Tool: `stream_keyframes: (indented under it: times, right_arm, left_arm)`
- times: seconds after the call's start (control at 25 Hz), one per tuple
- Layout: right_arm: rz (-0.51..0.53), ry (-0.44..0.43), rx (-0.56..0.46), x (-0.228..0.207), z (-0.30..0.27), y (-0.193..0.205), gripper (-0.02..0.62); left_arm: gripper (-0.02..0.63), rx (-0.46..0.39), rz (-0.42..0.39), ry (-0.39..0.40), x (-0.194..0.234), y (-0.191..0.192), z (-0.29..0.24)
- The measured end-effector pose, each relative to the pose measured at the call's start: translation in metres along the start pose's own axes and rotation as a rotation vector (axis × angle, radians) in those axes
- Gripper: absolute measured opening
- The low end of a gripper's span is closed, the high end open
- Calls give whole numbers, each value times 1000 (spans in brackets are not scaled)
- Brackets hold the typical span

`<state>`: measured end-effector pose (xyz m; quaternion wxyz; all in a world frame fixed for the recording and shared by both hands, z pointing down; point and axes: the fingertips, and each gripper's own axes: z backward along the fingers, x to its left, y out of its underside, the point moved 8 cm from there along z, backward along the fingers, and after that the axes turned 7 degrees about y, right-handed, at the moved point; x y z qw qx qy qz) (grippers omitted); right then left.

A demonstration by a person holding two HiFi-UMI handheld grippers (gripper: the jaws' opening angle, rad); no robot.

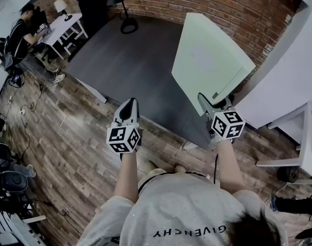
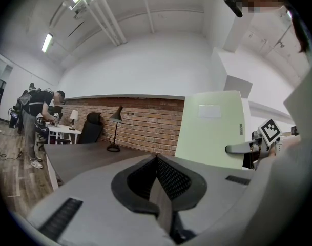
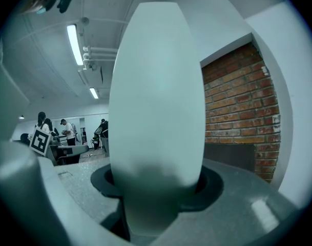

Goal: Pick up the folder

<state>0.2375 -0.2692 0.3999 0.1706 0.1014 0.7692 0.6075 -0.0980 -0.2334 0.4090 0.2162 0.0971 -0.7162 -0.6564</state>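
Note:
The pale green folder (image 1: 209,60) stands upright in the air over the dark table (image 1: 130,60), with my right gripper (image 1: 209,105) shut on its lower edge. In the right gripper view the folder's spine (image 3: 156,111) fills the middle, wedged between the jaws of the right gripper (image 3: 156,188). My left gripper (image 1: 128,109) hovers at the table's near edge, left of the folder, shut and empty. In the left gripper view the left gripper (image 2: 157,160) has its jaws together; the folder (image 2: 212,127) and right gripper (image 2: 237,148) show to the right.
A brick wall (image 1: 196,4) runs behind the table, with a black lamp (image 1: 120,4) and chair (image 1: 91,6). A person sits at a small white desk (image 1: 63,27) at far left. A white table (image 1: 294,76) stands at right. Wooden floor (image 1: 68,137) lies below.

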Motion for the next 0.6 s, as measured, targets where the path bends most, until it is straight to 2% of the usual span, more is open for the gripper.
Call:
stream_keyframes:
  times: [0.6]
  right_arm:
    - [3, -17, -3, -22, 22, 8, 258]
  left_arm:
    - [-2, -3, -11, -7, -33, 8, 1]
